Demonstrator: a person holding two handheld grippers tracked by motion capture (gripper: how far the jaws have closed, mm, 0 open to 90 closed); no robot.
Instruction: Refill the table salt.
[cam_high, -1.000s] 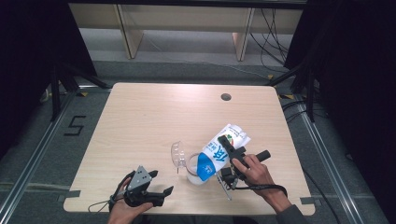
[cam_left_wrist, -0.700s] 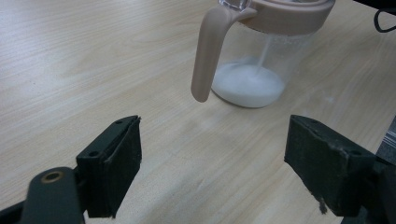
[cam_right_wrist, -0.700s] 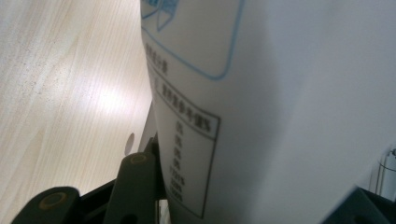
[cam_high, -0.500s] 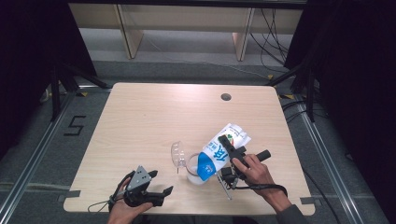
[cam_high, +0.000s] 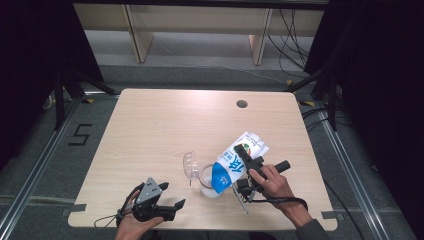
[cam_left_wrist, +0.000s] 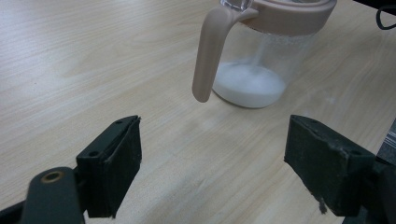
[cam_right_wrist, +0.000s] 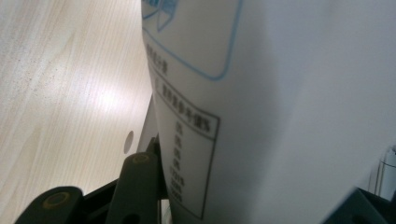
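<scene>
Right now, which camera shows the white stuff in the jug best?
The left gripper view: the milk shows up close as a shallow white layer through the clear wall of the jug. In the high view the jug is small and the tilted carton partly covers it. The right gripper view shows the carton up close.

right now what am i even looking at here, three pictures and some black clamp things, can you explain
A person sits at a wooden table holding handheld tongs in each hand, no robot arm. The high view looks down from above. The other two come from small cameras riding on the tongs. The right tongs clamp a white and blue milk carton, tipped spout-down over a clear jug with a beige handle and rim; a little white liquid lies in its bottom. The left tongs rest open near the table's front edge, pointing at the jug, holding nothing.
</scene>
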